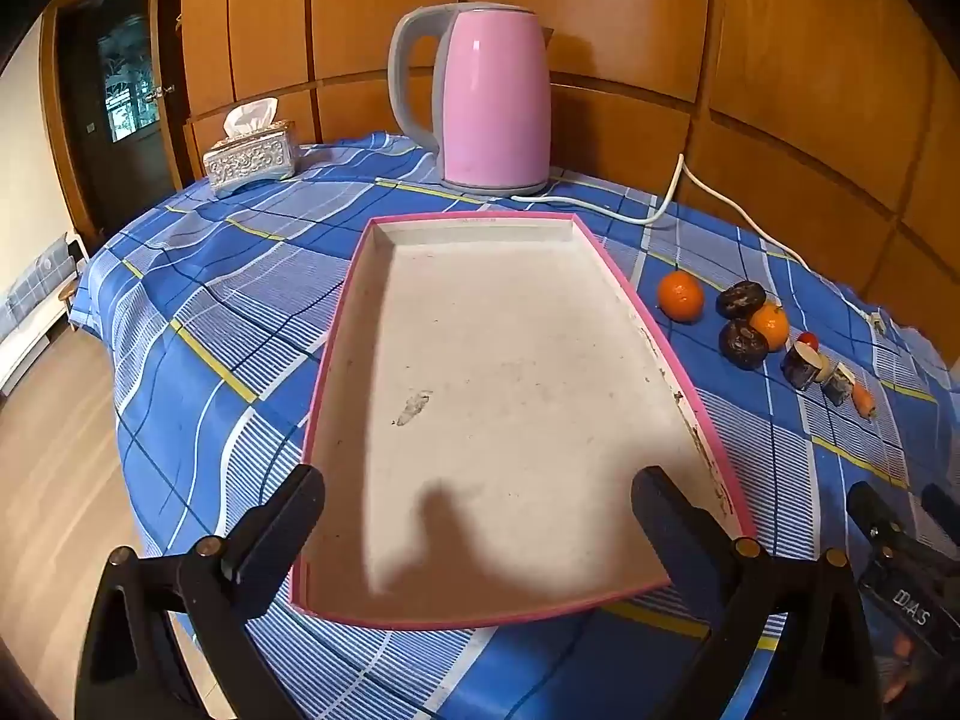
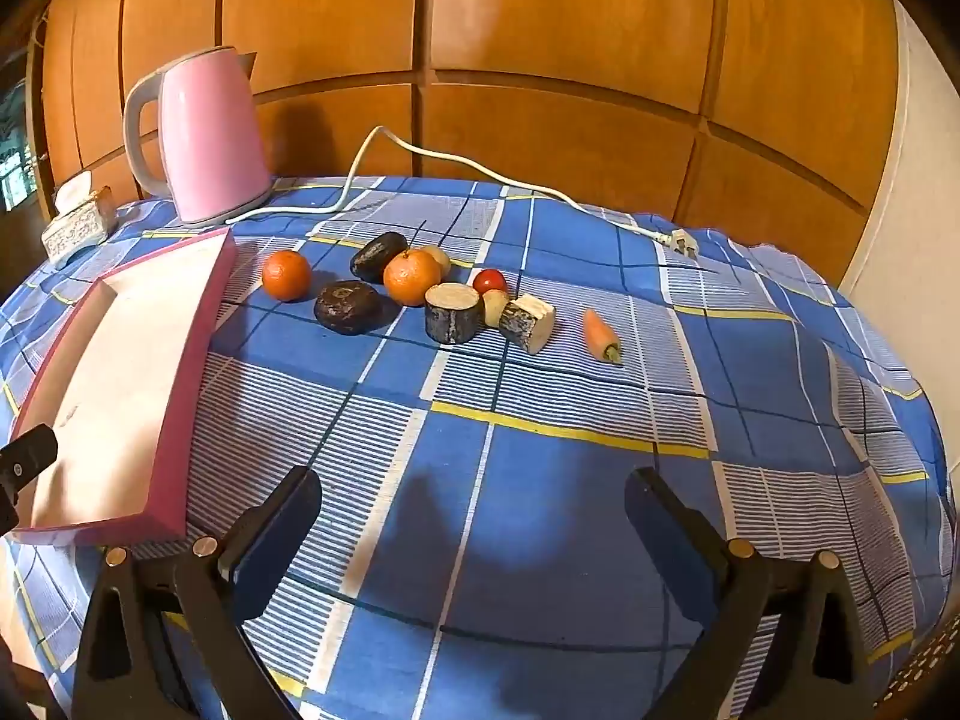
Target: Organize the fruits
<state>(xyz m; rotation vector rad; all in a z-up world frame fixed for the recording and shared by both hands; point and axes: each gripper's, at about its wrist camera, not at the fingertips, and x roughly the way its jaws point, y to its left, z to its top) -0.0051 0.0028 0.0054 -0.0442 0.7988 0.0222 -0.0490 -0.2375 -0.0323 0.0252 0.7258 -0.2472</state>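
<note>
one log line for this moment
left hand-held gripper: open, over tray | right hand-held gripper: open | oranges on tablecloth

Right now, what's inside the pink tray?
Nothing: the pink tray holds no fruit, only scuff marks and the left claw's shadow. The left claw covers a little of its near corners. The oranges sit on the cloth beside it.

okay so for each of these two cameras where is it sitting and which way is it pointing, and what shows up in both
Left wrist: sits on the left gripper, low over the table's near edge, facing along the empty pink tray toward the pink kettle; its own open black fingers show, plus part of the right gripper at the right edge.
Right wrist: sits on the right gripper, facing across the checked cloth toward the fruit pile, with an orange nearest the tray; its open fingers show.
Shared: tray, kettle, tissue box, fruit.
</note>
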